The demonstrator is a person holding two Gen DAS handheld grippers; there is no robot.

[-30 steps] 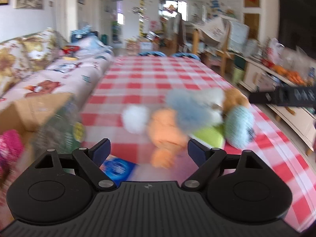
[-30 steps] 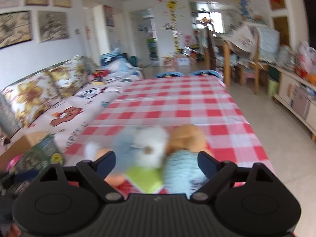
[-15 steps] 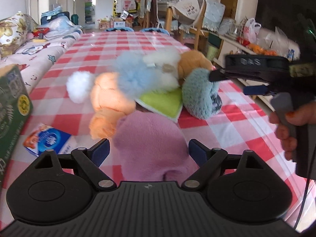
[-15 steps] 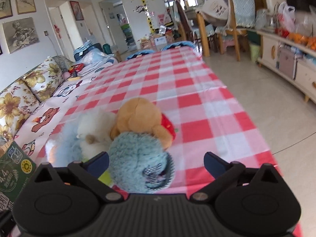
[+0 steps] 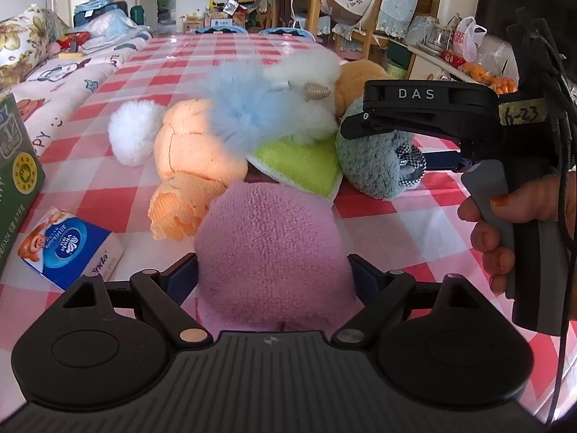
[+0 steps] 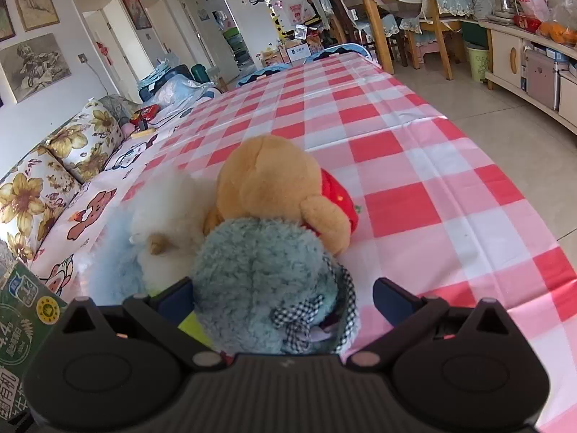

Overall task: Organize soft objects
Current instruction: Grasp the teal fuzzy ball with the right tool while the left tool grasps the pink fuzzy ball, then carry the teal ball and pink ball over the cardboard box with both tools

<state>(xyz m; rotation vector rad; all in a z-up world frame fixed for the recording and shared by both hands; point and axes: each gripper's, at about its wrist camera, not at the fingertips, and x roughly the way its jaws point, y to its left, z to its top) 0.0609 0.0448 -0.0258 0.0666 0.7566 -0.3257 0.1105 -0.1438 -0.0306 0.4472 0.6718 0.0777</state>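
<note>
A pile of soft toys lies on the red-and-white checked table (image 5: 108,198). Nearest to me is a pink plush (image 5: 270,238), lying between the wide fingers of my left gripper (image 5: 274,278), which is open. Behind it sit an orange plush (image 5: 194,151), a white pompom (image 5: 135,133), a pale blue fluffy toy (image 5: 245,108) and a green cloth (image 5: 303,162). My right gripper (image 6: 285,297) is open and straddles a teal plush (image 6: 259,274), with a gap at its right finger. A tan bear (image 6: 267,180) leans behind the teal plush.
A green carton (image 5: 14,166) stands at the table's left edge, with a blue tissue pack (image 5: 68,249) beside it. A hand (image 5: 505,223) holds the right gripper's handle at the right. A sofa (image 6: 54,166) runs along the left; the floor (image 6: 505,108) lies right of the table.
Both grippers came down and closer to the pile. The pink plush now lies between the left fingers. The right jaws widened and now straddle the teal plush.
</note>
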